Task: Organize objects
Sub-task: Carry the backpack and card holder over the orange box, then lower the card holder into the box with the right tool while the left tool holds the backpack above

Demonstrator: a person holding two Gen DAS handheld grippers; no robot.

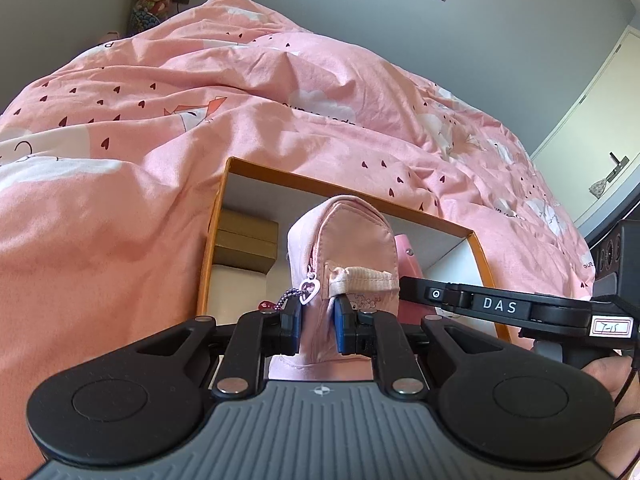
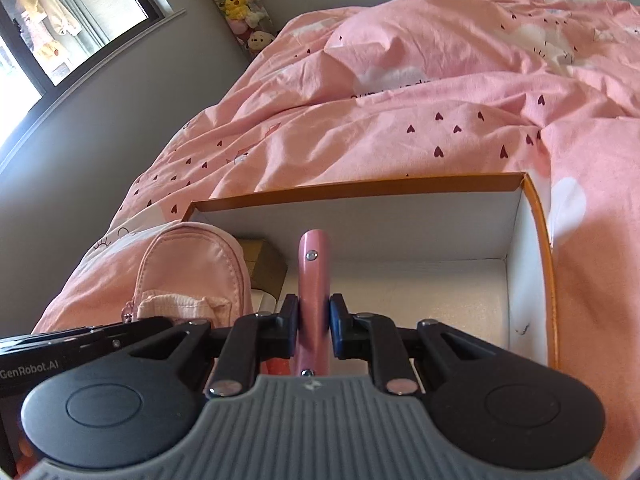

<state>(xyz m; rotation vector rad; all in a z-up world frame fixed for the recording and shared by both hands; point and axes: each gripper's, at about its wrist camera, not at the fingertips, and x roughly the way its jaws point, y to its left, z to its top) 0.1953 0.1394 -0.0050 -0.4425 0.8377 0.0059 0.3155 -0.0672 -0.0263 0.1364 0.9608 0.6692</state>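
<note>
Left gripper point(image 1: 318, 322) jaws clamp a pink zippered pouch point(image 1: 344, 240); right gripper point(image 2: 314, 326) jaws clamp a slim pink riveted handle point(image 2: 314, 280) over the orange box point(image 2: 536, 216).

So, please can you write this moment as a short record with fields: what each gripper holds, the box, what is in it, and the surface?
left gripper: shut on the pink pouch, held upright over the box
right gripper: shut on a pink flat object; what it is cannot be told
box: open, orange rim, white inside
inside box: brown small boxes at the left end
surface: pink bedcover with small hearts
</note>
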